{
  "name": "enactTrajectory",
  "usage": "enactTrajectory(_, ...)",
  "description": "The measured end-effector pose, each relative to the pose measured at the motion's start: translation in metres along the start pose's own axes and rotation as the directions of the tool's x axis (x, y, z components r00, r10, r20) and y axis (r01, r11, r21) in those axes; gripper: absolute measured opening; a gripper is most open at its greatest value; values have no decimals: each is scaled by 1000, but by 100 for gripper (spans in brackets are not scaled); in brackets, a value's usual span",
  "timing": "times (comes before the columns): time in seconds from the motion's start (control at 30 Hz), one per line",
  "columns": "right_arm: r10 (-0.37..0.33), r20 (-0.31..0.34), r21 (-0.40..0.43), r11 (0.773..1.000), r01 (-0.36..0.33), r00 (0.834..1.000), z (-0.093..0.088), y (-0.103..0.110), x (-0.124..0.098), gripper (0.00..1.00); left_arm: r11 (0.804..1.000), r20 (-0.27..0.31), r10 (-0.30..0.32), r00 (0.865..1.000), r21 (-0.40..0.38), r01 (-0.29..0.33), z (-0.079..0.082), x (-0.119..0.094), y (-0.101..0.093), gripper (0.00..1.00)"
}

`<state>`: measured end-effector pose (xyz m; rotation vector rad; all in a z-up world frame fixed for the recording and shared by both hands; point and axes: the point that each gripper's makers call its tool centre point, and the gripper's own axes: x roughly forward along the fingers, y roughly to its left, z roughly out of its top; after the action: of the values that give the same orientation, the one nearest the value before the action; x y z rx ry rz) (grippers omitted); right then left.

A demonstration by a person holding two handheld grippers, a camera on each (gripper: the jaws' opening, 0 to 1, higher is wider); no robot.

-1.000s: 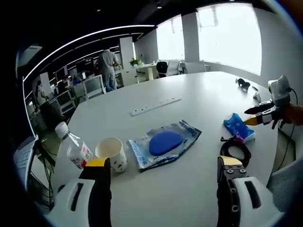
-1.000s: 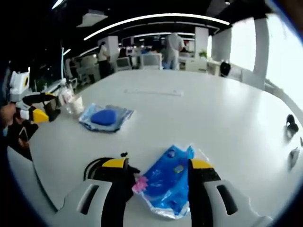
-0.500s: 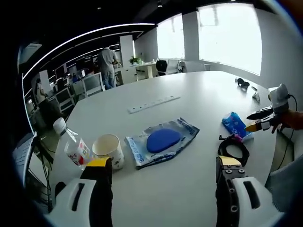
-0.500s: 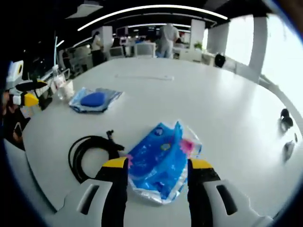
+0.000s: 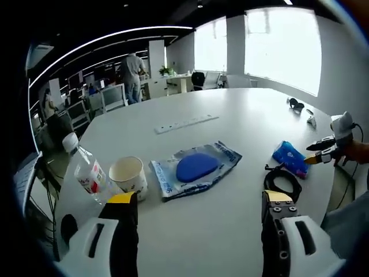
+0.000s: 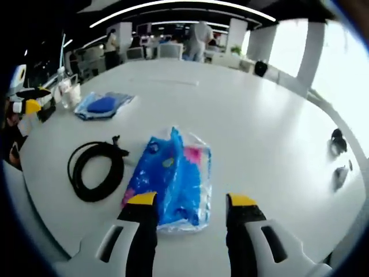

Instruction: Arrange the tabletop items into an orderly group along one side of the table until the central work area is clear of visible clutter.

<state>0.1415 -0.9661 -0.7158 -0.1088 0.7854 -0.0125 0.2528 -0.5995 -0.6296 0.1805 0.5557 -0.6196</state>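
Observation:
My left gripper (image 5: 199,199) is open over the table's near edge, with nothing between its fingers. Ahead of it lie a clear bag holding a blue pad (image 5: 196,167), a paper cup (image 5: 128,176) and a water bottle (image 5: 86,172). To the right are a coiled black cable (image 5: 282,182) and a blue packet (image 5: 291,158). My right gripper (image 6: 192,200) is open, and the near end of the blue packet (image 6: 170,176) lies flat on the table between its fingertips. The cable (image 6: 95,170) lies to the packet's left.
A white power strip (image 5: 185,122) lies farther across the round white table (image 5: 230,231). Two small dark objects (image 6: 337,141) sit near the right edge. The bag with the pad (image 6: 104,105) and the bottle (image 6: 62,86) lie far left. Desks and people stand beyond.
The right gripper has drawn back from the blue packet, which now lies more ahead of its fingers. The left view has shifted only slightly.

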Motion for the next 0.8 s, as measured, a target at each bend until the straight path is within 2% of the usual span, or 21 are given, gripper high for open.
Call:
enactTrajectory(0.3,-92,-14,34,995,93,996,-14,-31,-9,43,1000,-2,-20,1000,-10,20,0,8,-8,86)
enactTrajectory(0.47,-136,-25,118,983,138,990,-19,-40,-14,44,999,-7,-36,999,-5,36,0,14,-13,86)
enactTrajectory(0.67,-157,-27,210,965,159,987,-28,-42,-22,44,999,-20,-53,998,-1,53,-2,19,-19,85)
enactTrajectory(0.73,-140,-29,244,959,143,990,-30,-37,-23,41,998,-26,-60,998,0,60,-4,22,-22,85)
enactTrajectory(0.8,-116,-56,284,950,127,992,-36,-30,-24,37,998,-30,-69,997,1,69,-5,24,-27,85)
